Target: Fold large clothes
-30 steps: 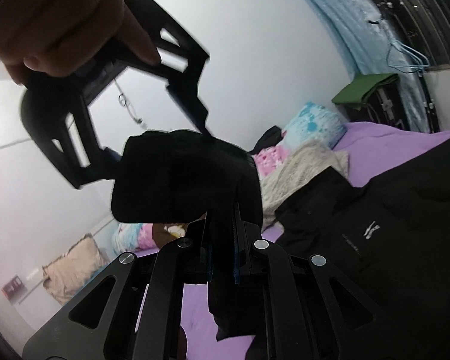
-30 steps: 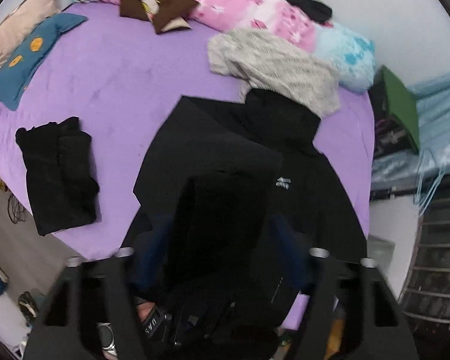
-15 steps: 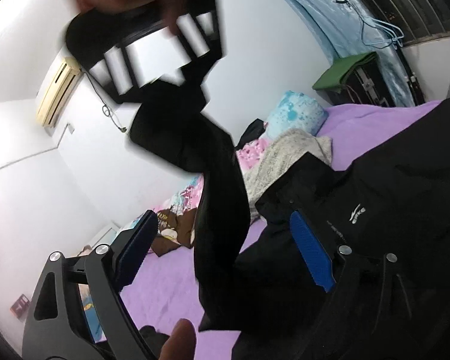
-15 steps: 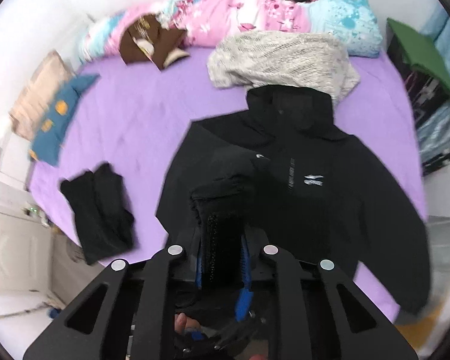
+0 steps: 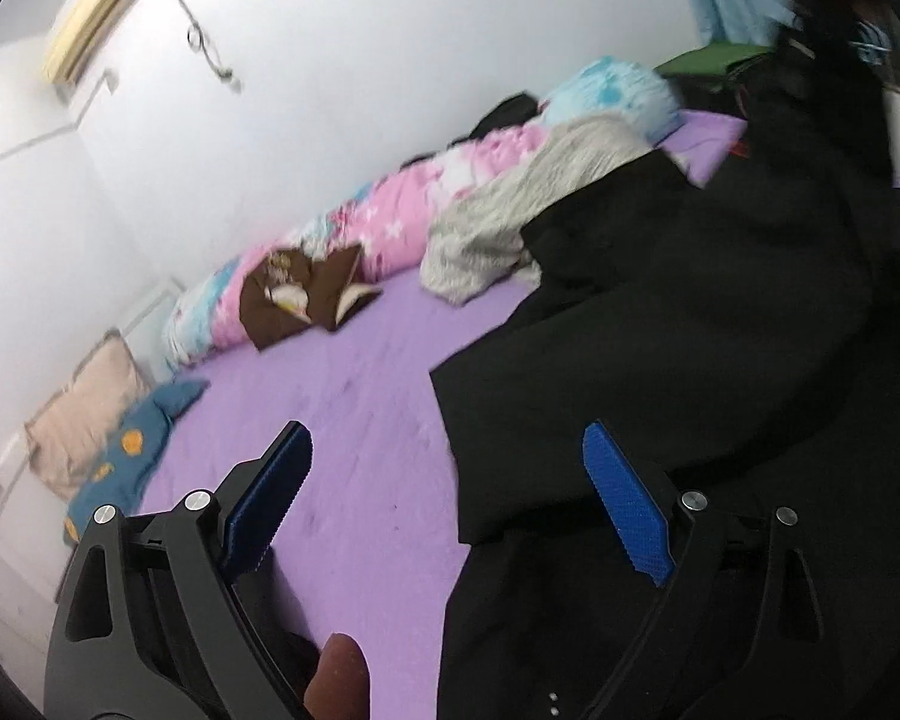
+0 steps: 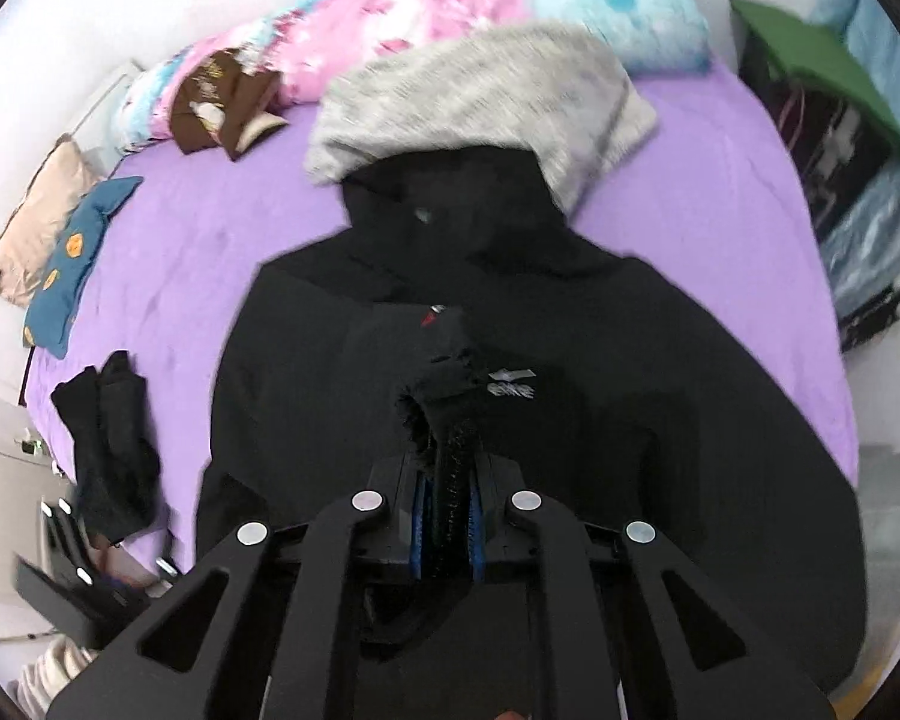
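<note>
A large black hooded jacket (image 6: 570,324) lies face up on the purple bed (image 6: 210,228), hood toward the pillows. My right gripper (image 6: 447,456) is shut on the jacket's sleeve cuff (image 6: 438,384) and holds it above the chest, near the white logo (image 6: 510,387). My left gripper (image 5: 444,480) is open and empty, low over the bed by the jacket's left edge (image 5: 660,360). The blue pads (image 5: 627,510) show clearly.
A grey knit garment (image 6: 480,90) lies under the hood. Pink and blue bedding (image 6: 420,12) and a brown cloth (image 6: 216,102) line the far side. A folded black garment (image 6: 111,444) lies at the bed's left edge, next to a blue pillow (image 6: 72,264).
My left gripper let go of the black sleeve, opened and dropped toward the bed. My right gripper closed on the cuff and moved forward over the jacket's chest.
</note>
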